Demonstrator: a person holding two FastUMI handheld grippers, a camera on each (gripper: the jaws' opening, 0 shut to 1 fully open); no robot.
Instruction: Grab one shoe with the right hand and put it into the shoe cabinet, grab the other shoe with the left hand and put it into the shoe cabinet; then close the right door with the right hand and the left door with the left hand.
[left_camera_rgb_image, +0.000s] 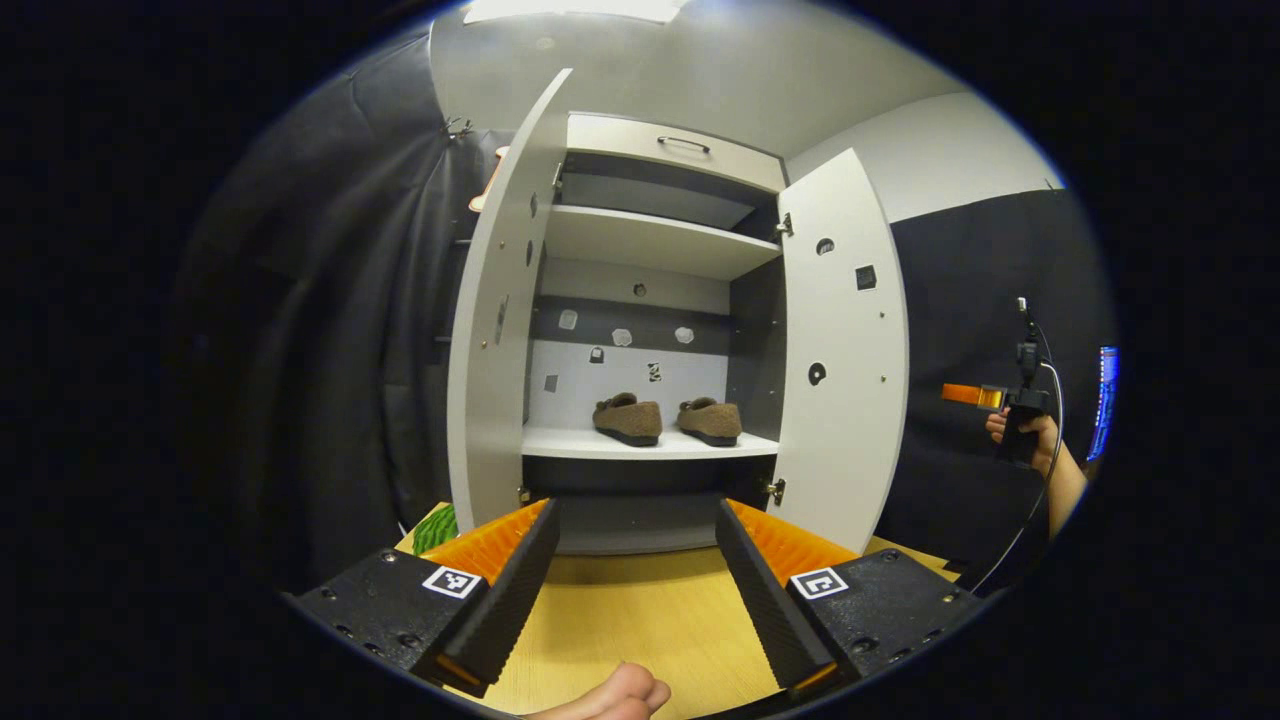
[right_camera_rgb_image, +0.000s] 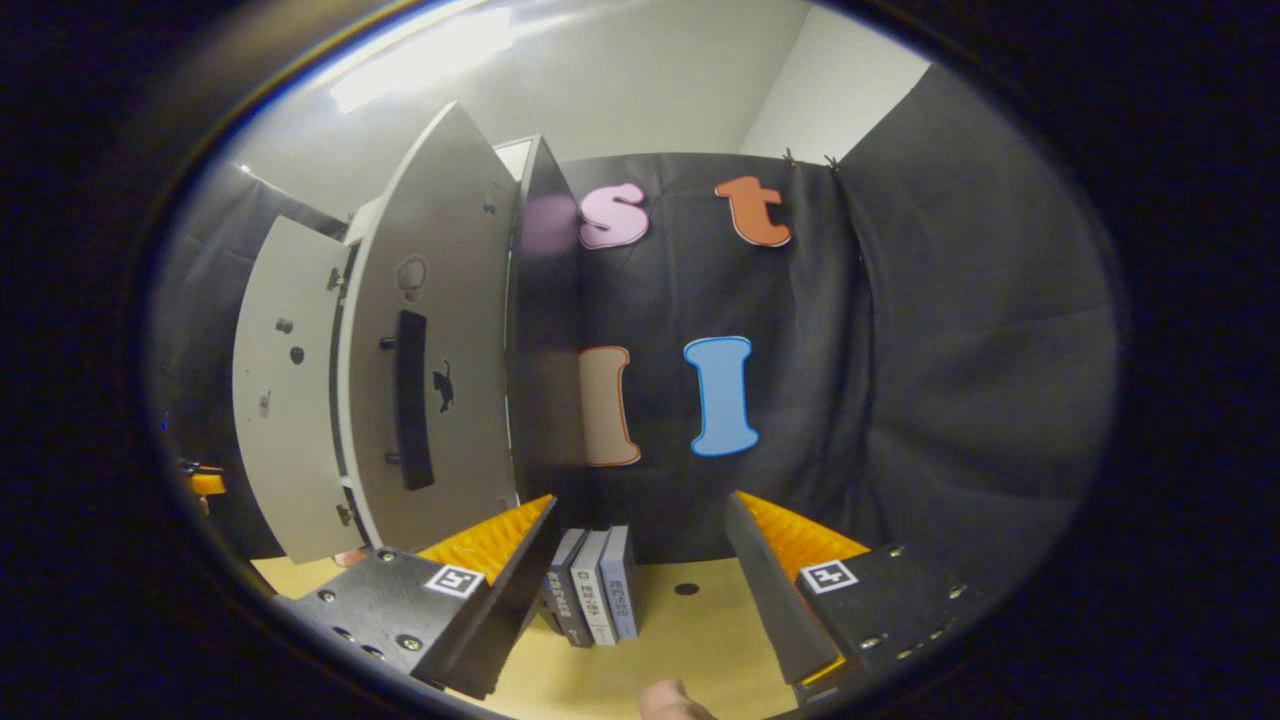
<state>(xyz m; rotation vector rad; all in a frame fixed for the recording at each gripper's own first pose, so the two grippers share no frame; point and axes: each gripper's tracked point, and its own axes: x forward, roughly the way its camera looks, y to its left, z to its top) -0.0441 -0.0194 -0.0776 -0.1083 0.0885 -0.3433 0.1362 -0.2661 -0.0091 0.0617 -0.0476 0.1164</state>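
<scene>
1. Both shoes sit on the lower shelf (left_camera_rgb_image: 650, 445) of the shoe cabinet (left_camera_rgb_image: 660, 150): left shoe (left_camera_rgb_image: 628, 418) and right shoe (left_camera_rgb_image: 710, 420), side by side, close but apart, toes toward the left. Judged from this, the placing is done; the doors remain.
2. Both doors stand wide open. In the left gripper view the left door (left_camera_rgb_image: 495, 330) swings out on one side and the right door (left_camera_rgb_image: 845, 350) on the other.
3. Left gripper (left_camera_rgb_image: 637, 560): jaws spread, nothing between them, hanging over the wooden surface (left_camera_rgb_image: 630, 610), aimed at the cabinet opening.
4. Right gripper (right_camera_rgb_image: 640, 565): jaws spread and empty, facing the booth wall, with the right door's outer face (right_camera_rgb_image: 430, 350) just off to its left. A dark bar handle (right_camera_rgb_image: 412, 398) runs down that face. Some books (right_camera_rgb_image: 592, 585) stand on the surface ahead.
5. In the left gripper view the right gripper shows far off, held in a hand (left_camera_rgb_image: 1030, 435), beyond the right door's edge.
6. Handling, as a judgement: the doors look like light, stiff panels on hinges. They should swing with a push on the outer face near the free edge or at the handle. No pinch is needed; slamming is the risk.
</scene>
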